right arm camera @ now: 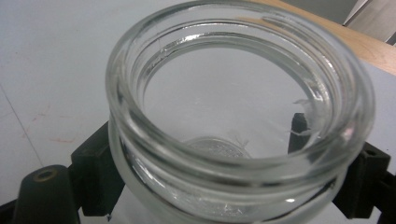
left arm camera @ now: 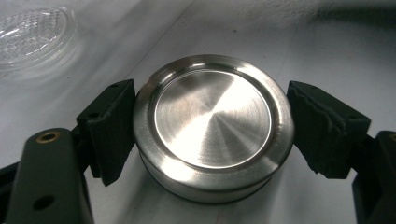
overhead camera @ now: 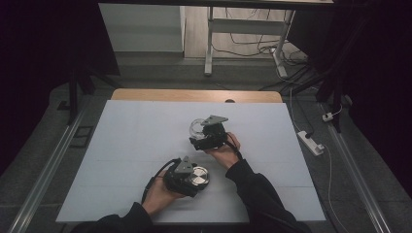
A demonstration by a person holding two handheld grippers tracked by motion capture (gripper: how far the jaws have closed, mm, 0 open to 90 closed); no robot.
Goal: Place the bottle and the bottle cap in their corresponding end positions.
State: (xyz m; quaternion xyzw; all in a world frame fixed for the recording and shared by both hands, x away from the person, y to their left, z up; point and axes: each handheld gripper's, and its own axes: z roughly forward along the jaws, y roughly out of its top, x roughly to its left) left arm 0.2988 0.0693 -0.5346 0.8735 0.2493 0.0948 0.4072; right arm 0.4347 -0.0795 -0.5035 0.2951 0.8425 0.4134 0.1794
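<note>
A round brushed-steel lid [left arm camera: 212, 122] sits between the black pads of my left gripper [left arm camera: 212, 128], which is shut on its rim. In the high view the lid [overhead camera: 199, 175] and left gripper [overhead camera: 190, 178] are near the table's front, just left of centre. My right gripper [right arm camera: 233, 179] is shut on an empty clear glass jar [right arm camera: 238, 93], gripped below its threaded mouth. In the high view that jar [overhead camera: 197, 127] and the right gripper [overhead camera: 206, 136] are at the table's middle. The jar's patterned glass [left arm camera: 32, 32] also appears far off in the left gripper view.
The table [overhead camera: 136, 141] has a white top with a wooden strip [overhead camera: 194, 95] along its far edge. Metal rails [overhead camera: 46, 170] run along both sides. A power strip [overhead camera: 311, 141] and cables lie on the floor to the right, with a desk frame [overhead camera: 209, 43] beyond.
</note>
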